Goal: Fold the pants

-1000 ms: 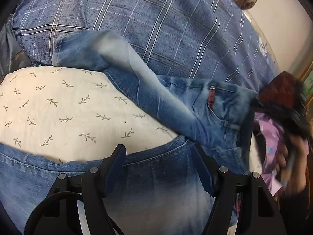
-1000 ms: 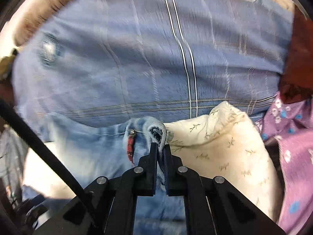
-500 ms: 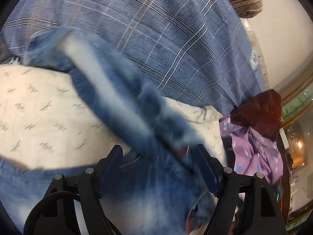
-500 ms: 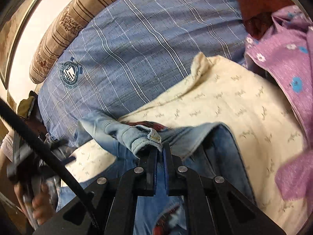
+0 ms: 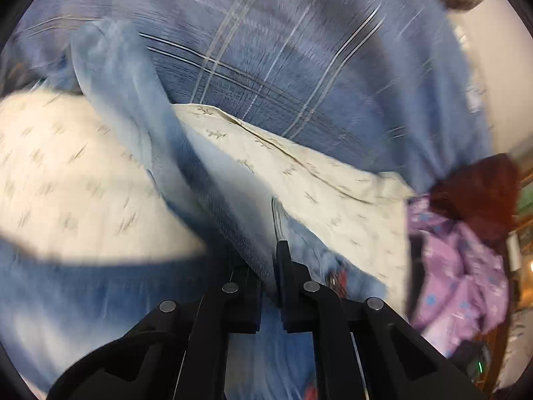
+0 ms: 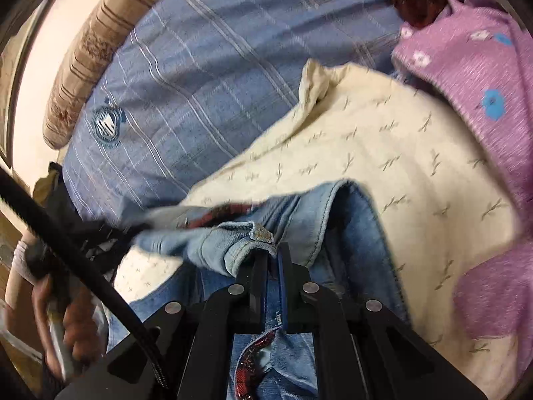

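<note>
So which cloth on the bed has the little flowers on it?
The purple cloth at the right edge. It has white and blue flowers; the cream sheet has tiny leafy sprigs, and the blue bedspread only stripes.

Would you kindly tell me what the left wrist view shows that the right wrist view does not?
Only the left wrist view shows the left gripper, just closed on a fold of the jeans. Only the right wrist view shows the right gripper shut on the jeans' edge, a striped pillow and a hand. Both show the jeans, the cream cloth, the blue plaid sheet and the purple cloth.
</note>
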Tool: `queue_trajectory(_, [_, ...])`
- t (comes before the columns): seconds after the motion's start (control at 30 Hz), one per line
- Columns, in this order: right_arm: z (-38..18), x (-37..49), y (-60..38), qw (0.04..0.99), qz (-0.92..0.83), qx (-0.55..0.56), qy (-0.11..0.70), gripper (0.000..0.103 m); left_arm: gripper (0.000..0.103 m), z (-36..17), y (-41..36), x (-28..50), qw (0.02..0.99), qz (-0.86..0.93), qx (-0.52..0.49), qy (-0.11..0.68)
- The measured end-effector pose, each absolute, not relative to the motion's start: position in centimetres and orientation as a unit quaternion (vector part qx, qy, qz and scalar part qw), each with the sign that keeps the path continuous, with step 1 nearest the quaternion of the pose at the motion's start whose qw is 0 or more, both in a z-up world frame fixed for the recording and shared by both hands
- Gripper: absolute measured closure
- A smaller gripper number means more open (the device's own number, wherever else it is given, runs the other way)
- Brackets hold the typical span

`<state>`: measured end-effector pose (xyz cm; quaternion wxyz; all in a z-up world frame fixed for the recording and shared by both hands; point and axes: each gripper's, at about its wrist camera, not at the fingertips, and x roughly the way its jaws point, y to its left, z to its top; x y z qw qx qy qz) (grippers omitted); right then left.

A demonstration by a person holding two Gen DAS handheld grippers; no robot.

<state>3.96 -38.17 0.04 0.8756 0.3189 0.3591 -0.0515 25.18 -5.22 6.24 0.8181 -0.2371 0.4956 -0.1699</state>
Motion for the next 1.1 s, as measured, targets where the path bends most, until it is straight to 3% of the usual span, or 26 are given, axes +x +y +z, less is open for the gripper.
queue_trajectory(0.1, [0.9, 2.7, -38.4, 0.879, -0.051, 0.320, 0.349, 0.098, 0.096, 5.2, -3.4, 19.3, 0.810, -0.172, -0.264, 0.495])
queue_trajectory(0.2, [-0.5, 2.2, -38.0, 0.865, -0.057, 0.326, 0.378, 0.097, 0.096, 0.9, -3.7, 16.5, 0.800, -0.153, -0.241, 0.529])
queue_trajectory(0.3, [-1.6, 1.4, -37.2, 0.855, -0.053, 0.333, 0.393, 0.088, 0.093, -2.3, -3.1, 16.0, 0.781, -0.150, -0.263, 0.546])
queue_trajectory(0.33, [-1.3, 0.6, -37.1, 0.859, -0.054, 0.336, 0.383, 0.083, 0.092, -2.4, -2.7, 15.8, 0.782, -0.153, -0.273, 0.539])
queue_trajectory(0.37, [-0.9, -0.3, -37.0, 0.863, -0.061, 0.336, 0.373, 0.065, 0.088, -2.1, -2.5, 15.6, 0.785, -0.156, -0.273, 0.534])
queue_trajectory(0.43, [-0.3, -2.8, -37.0, 0.869, -0.081, 0.350, 0.341, 0.046, 0.077, -1.4, -2.0, 15.3, 0.795, -0.162, -0.259, 0.525])
queue_trajectory(0.6, [-0.6, -6.9, -37.1, 0.859, -0.058, 0.414, 0.296, 0.046, 0.064, -0.8, 0.1, 14.4, 0.809, -0.154, -0.250, 0.509])
queue_trajectory(0.9, [-3.8, -3.6, -35.0, 0.827, -0.044, 0.415, 0.378, 0.048, 0.062, -1.6, 0.5, 15.6, 0.799, -0.140, -0.263, 0.522])
queue_trajectory(1.1, [-6.1, -4.0, -37.3, 0.785, -0.060, 0.491, 0.373, 0.065, 0.062, -1.8, 0.5, 16.0, 0.797, -0.137, -0.268, 0.523])
